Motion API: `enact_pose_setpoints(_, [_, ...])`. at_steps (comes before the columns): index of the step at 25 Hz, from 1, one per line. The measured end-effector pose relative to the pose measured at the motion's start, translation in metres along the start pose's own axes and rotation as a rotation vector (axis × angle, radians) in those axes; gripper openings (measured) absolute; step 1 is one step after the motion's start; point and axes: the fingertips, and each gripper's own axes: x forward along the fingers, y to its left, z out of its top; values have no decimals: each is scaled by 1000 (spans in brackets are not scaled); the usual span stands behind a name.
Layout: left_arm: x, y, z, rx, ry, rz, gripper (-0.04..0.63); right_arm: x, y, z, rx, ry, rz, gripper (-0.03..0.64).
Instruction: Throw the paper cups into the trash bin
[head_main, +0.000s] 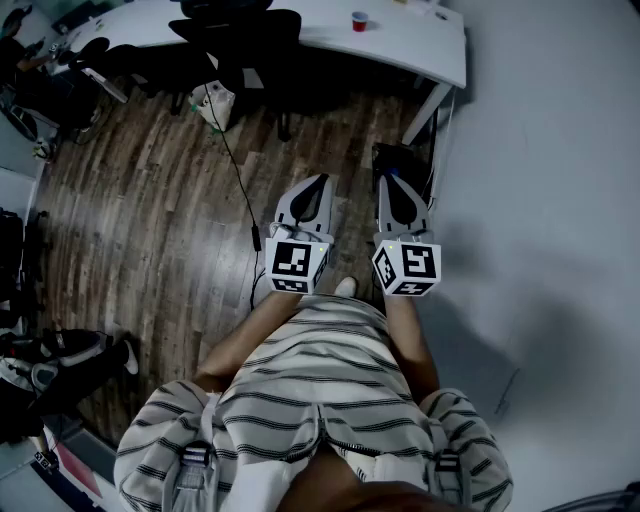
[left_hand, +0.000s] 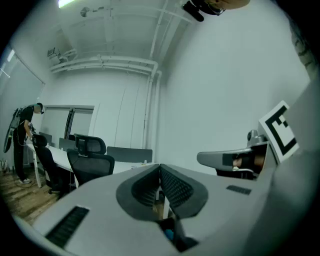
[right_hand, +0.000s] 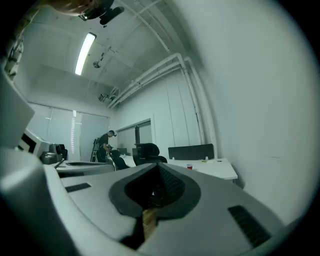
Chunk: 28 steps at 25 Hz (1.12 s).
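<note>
A: Over on the white desk (head_main: 420, 45), past the wooden floor (head_main: 150, 220), a red paper cup (head_main: 359, 20) is sitting untouched. Nothing's getting binned yet, I reckon.

B: Yep, the left gripper (head_main: 321, 181) and right gripper (head_main: 386, 179) are both hanging level, jaws pressed together on nothing. I'm not spotting a trash bin anywhere.

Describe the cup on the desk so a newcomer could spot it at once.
A long white desk runs across the top of the head view. Towards its right end, right of the black office chairs, stands a small red cup. It is the only red thing on that white top.
</note>
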Motion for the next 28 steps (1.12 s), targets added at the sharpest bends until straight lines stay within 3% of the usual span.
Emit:
enact_pose_setpoints(18, [27,-25,2,-1,-16,-5,25,0,-31,8,-14,-22,32,17])
enact_pose_setpoints(28, [43,-52,-12,16,31,23,23,-2,-63,3,-12,-4,61,18])
